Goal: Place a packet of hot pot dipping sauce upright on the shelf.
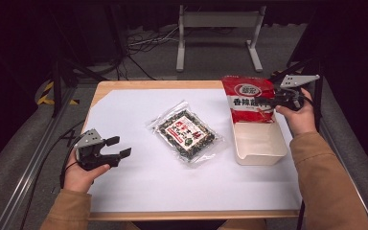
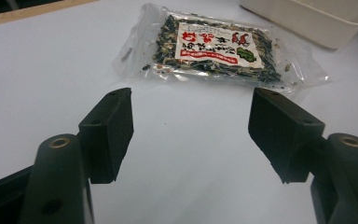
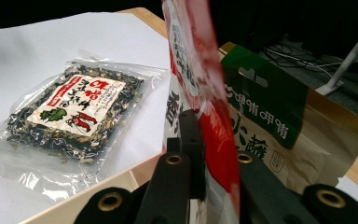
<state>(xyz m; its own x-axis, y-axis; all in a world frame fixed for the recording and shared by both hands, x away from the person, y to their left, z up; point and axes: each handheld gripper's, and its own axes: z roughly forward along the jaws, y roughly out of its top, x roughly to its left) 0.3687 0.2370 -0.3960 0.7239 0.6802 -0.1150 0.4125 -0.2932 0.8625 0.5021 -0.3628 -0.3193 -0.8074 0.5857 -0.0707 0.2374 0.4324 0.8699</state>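
Beyond your wooden table (image 1: pixel 106 87) with its white sheet (image 1: pixel 129 115) lies grey floor (image 1: pixel 206 62), a white frame stand (image 1: pixel 218 21), loose cables (image 1: pixel 143 40) and dark surroundings.

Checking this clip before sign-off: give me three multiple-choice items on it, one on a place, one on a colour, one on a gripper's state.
1. Where does the clear packet lie?
A. on the white sheet, left of the tub
B. inside the tub
C. on the floor

2. What colour is the pouch that stands in the tub?
A. blue
B. red
C. yellow

3. How does the left gripper stand?
A. shut on the clear packet
B. shut on the tub
C. open, nothing between its jaws

Answers: 1 A, the high view shows it flat on the sheet; 2 B, red with white print; 3 C, bare sheet shows between the jaws.
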